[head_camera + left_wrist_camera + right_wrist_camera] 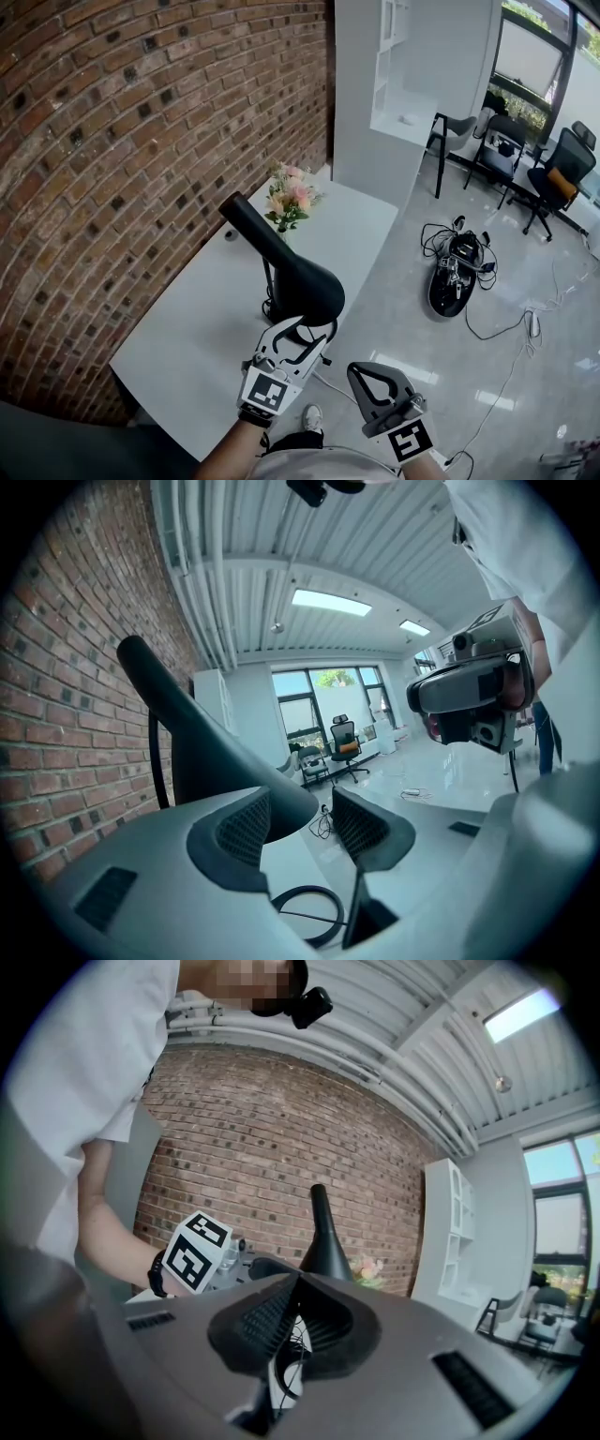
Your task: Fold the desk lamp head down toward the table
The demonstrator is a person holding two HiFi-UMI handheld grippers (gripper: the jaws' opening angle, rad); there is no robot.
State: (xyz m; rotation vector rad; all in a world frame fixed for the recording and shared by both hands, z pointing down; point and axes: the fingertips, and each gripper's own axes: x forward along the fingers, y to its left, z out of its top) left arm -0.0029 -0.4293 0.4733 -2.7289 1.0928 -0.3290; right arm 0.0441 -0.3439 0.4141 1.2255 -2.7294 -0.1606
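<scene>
The black desk lamp point(291, 267) stands on the white table point(178, 347), its cone-shaped head slanting up toward the brick wall. My left gripper point(314, 330) is open at the wide end of the lamp head. In the left gripper view the lamp head point(197, 733) lies against the left pad, with a gap to the other pad. My right gripper point(370, 373) hangs off the table's front edge, to the right of the left one, shut and empty. From the right gripper view the lamp point(323, 1237) rises beyond my right gripper point(298, 1283).
A small bunch of flowers point(289, 202) stands behind the lamp. The brick wall point(122, 141) runs along the table's left side. On the floor to the right lie a black device with cables point(455, 272) and office chairs point(553, 178) farther back.
</scene>
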